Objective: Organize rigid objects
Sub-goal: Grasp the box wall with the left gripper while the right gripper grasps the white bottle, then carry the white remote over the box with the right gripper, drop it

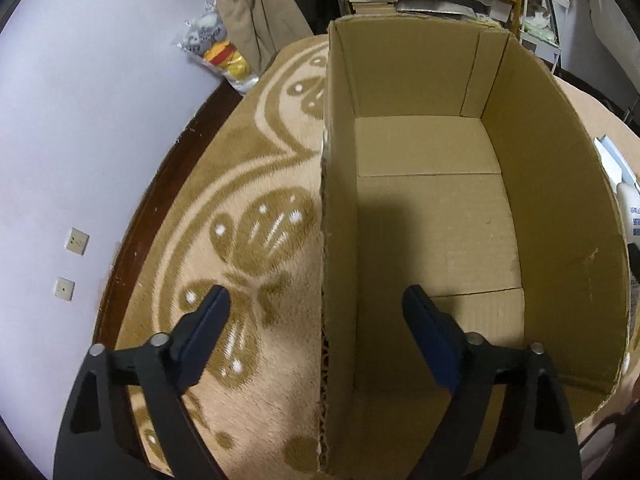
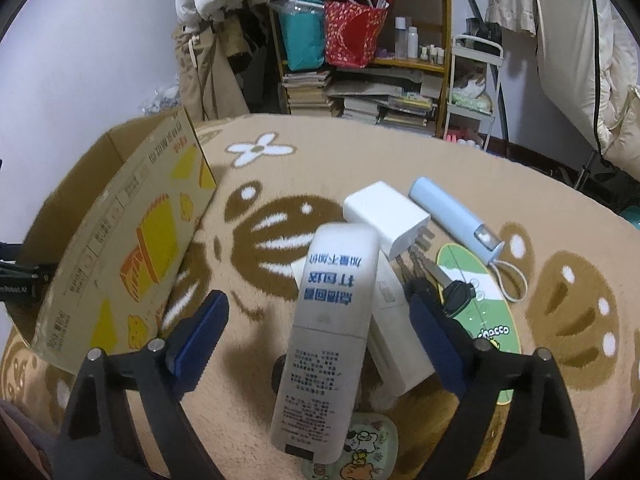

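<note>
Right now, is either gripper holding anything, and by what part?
No. The left gripper is open, astride the box wall. The right gripper is open around the white tube, not touching it.

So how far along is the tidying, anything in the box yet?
Nothing looks done: the box shows only bare cardboard inside. The left gripper is open astride the box wall, holding nothing. The right gripper is open around the white tube, not gripping it. Still on the rug: tube, charger, blue stick, keys.
</note>
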Demonstrator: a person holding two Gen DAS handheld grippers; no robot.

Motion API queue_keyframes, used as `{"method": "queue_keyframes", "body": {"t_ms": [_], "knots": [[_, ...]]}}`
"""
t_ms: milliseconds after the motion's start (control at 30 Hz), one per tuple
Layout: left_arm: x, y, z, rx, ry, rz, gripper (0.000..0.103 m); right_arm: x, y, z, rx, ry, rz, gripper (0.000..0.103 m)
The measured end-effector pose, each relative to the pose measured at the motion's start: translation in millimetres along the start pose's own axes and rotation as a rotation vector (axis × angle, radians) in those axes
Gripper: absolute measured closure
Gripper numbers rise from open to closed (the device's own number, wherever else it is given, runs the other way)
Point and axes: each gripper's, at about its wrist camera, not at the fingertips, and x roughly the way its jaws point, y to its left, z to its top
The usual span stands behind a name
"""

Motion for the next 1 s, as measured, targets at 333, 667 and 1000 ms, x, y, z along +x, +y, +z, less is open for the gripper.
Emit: {"method": "queue_keyframes", "body": {"t_ms": [333, 667, 1000], "knots": [[11.5, -2.4, 1.9, -0.029, 0.058, -0.032, 0.054, 14.8, -3.0, -6.1, -0.018, 0.053, -0.061, 0.040], [9.6, -3.2, -2.8, -0.064, 0.073, -0.111, 0.095, 8.5, 10.6, -5.0, -0.056, 0.042, -0.063, 0.059], [9.0, -1.3, -2.1, -0.075, 0.072, -0.114, 0.095, -11.6, 29.9, 12.7, -0.039, -0.040, 0.002, 0.059]]}}
